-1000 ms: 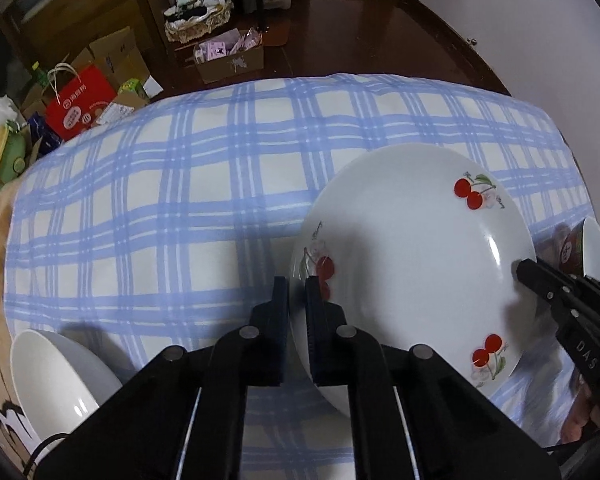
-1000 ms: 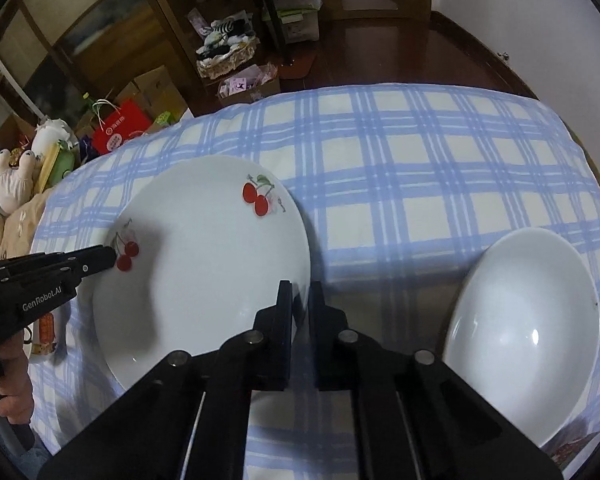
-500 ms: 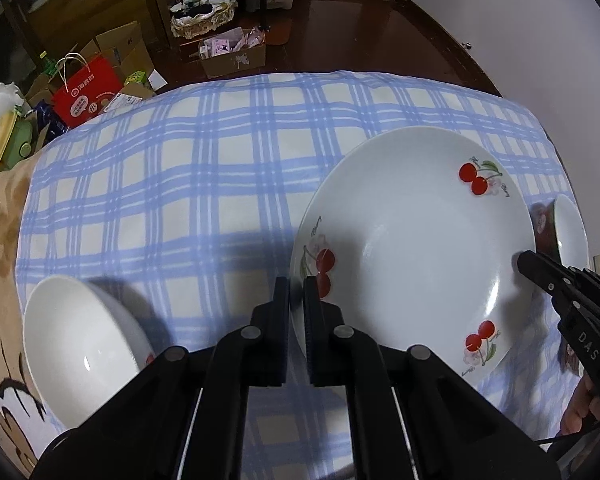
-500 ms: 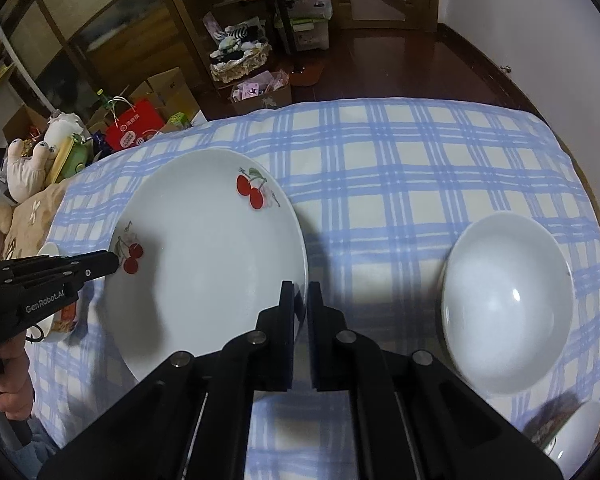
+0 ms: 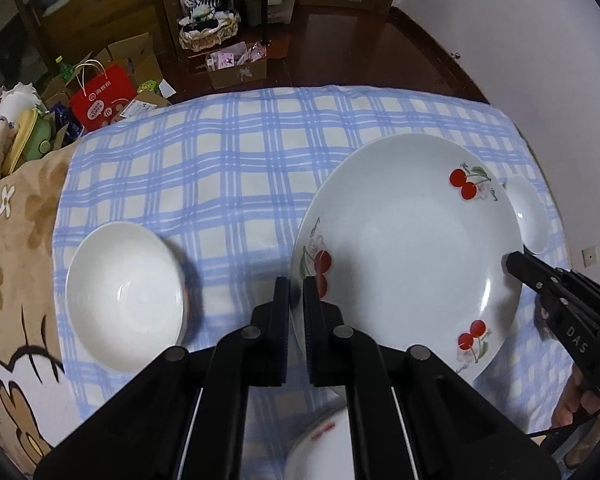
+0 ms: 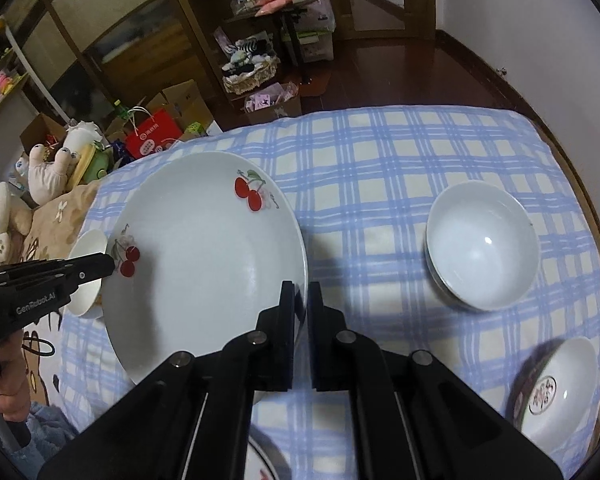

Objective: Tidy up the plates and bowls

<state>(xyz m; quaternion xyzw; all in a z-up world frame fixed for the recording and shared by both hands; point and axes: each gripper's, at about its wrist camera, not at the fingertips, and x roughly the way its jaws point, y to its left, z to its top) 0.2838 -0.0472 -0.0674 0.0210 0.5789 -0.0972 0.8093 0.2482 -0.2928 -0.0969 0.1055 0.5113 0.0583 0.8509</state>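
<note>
A large white plate with red cherry prints (image 5: pixel 412 256) hangs above the blue checked tablecloth (image 5: pixel 220 184), held by both grippers. My left gripper (image 5: pixel 296 296) is shut on its left rim. My right gripper (image 6: pixel 301 300) is shut on its right rim; the plate also shows in the right wrist view (image 6: pixel 204 264). A plain white bowl (image 5: pixel 124 296) sits on the cloth left of the plate. Another white bowl (image 6: pixel 482 244) sits to the right. A bowl with a dark outside (image 6: pixel 556 392) lies at the near right.
Another white dish with red marks (image 5: pixel 324 448) lies below the left gripper at the near edge. A flowered beige cloth (image 5: pixel 12 240) covers the table's left end. Boxes, a red bag (image 5: pixel 104 96) and shelves stand on the floor beyond the table.
Both grippers have risen and pulled back with the plate held between them. More of the table shows now, including the bowls on both sides.
</note>
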